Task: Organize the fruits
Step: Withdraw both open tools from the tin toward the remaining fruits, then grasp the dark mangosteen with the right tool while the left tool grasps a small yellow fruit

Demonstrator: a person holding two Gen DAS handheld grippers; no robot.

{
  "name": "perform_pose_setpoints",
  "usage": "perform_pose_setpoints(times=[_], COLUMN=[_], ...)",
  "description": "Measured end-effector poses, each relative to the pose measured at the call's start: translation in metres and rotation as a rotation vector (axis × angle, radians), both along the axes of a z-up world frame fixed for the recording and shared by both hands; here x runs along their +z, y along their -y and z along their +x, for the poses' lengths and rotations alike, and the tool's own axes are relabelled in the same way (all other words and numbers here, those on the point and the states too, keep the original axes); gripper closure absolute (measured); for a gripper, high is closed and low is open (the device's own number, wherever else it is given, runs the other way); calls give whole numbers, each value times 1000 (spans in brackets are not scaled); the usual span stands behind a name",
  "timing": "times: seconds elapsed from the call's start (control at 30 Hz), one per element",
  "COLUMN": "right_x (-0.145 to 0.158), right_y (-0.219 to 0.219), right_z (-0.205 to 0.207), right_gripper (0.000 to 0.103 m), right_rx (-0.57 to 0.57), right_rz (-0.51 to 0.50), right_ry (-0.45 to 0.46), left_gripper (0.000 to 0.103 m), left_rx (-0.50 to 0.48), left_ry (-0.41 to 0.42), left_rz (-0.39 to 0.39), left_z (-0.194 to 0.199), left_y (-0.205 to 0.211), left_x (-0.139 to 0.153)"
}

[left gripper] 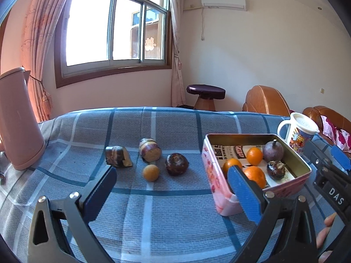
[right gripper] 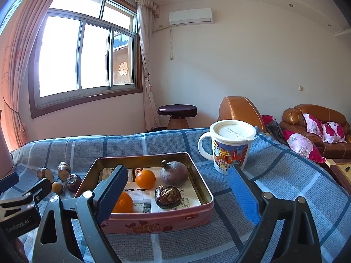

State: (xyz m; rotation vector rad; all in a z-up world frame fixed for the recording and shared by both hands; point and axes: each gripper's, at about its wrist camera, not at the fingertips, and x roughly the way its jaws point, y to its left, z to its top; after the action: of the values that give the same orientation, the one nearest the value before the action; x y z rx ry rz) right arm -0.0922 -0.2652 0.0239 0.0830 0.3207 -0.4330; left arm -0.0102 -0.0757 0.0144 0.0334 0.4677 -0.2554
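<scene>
Both claws are spread wide and hold nothing; the left claw [left gripper: 172, 188] likely goes next for the small orange fruit [left gripper: 151, 172] near the counter [left gripper: 153, 219] middle, then drops it in the tin [left gripper: 219, 197].

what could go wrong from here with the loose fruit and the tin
1. The small orange fruit left on the cloth is round; a nudge from the open left gripper could roll it into the dark fruit beside it.
2. The tin is filling up: more drops may land on fruit already inside.
3. The lidded mug stands close behind the tin and could be knocked.
</scene>
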Motion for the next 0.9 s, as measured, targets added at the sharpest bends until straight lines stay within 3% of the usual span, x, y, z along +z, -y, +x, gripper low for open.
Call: perform_pose_setpoints(times=[0.23, 0.3, 0.43, 0.57, 0.73, 0.9], right_x=[-1, -1, -3, -6, -17, -29], right_y=[-30, -41, -68, -96, -129, -140], right_z=[11, 16, 31, 54, 98, 144], right_gripper=[10, 10, 10, 10, 13, 35], right_rx=[71, 98, 187, 263, 379, 485], right_rz=[-19, -26, -46, -79, -146, -152], right_ry=[-17, -19, -43, -81, -220, -415], left_gripper=[0, 0, 0, 0, 0, 0], left_rx=[129, 190, 279, 328, 343, 319], left_ry=[105, 102, -16, -63, -96, -127], left_rz=[110, 133, 49, -15, 18, 49], left_z=[32, 43, 65, 71, 77, 84], left_y=[-47, -63, -100, -120, -124, -122], left_x=[9, 6, -2, -6, -13, -17])
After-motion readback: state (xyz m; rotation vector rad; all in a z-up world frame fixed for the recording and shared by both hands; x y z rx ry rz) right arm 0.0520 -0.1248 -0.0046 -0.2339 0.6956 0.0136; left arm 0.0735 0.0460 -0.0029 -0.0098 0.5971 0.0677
